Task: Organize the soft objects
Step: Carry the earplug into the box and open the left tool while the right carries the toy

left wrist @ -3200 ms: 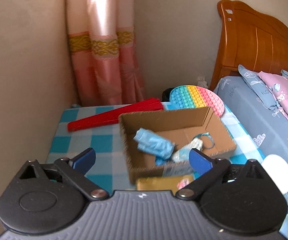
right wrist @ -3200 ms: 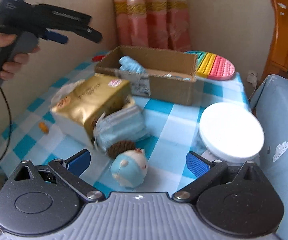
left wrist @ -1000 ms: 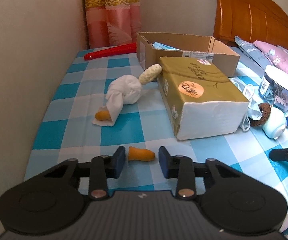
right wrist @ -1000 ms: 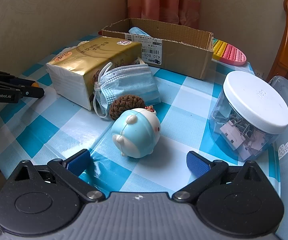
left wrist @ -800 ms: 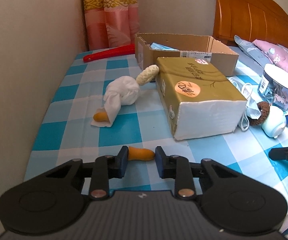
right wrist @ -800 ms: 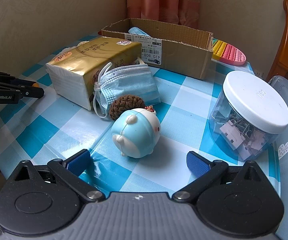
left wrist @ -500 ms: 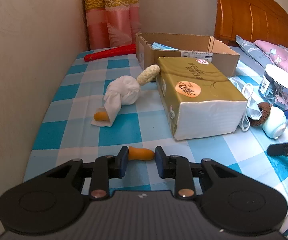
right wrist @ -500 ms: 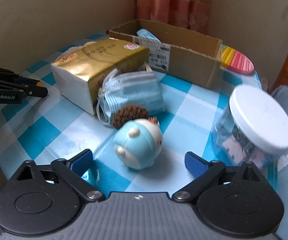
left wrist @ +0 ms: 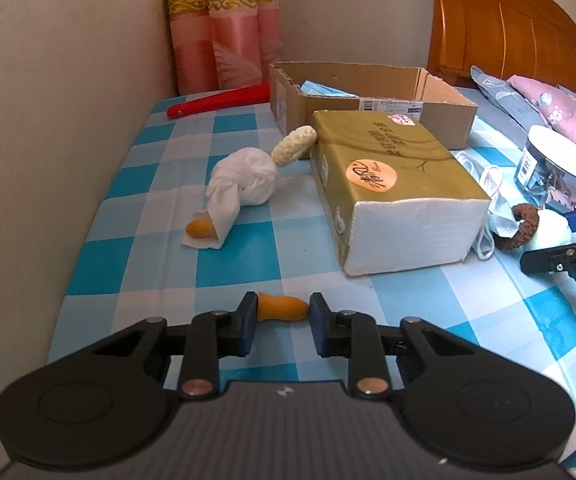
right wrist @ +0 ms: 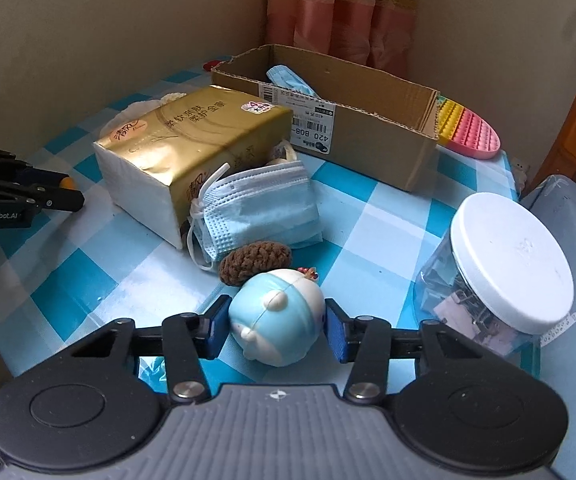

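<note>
Left gripper (left wrist: pixel 282 312) pinches an orange plug (left wrist: pixel 281 307); right gripper (right wrist: pixel 276 325) clasps a blue toy (right wrist: pixel 278 316). Only the right view shows box (right wrist: pixel 368 136) label "420 B08".

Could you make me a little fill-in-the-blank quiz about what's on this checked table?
The left gripper is shut on a small ____ soft piece.
The right gripper brackets a pale blue round toy lying just in front of a ____ knitted ring.
A blue face mask leans against the ____ tissue pack.

Missing words: orange; brown; gold

Two orange earplugs (left wrist: pixel 282 307), two face masks (right wrist: pixel 260 210), one tissue pack (left wrist: pixel 384 184), one box (left wrist: pixel 368 100).
</note>
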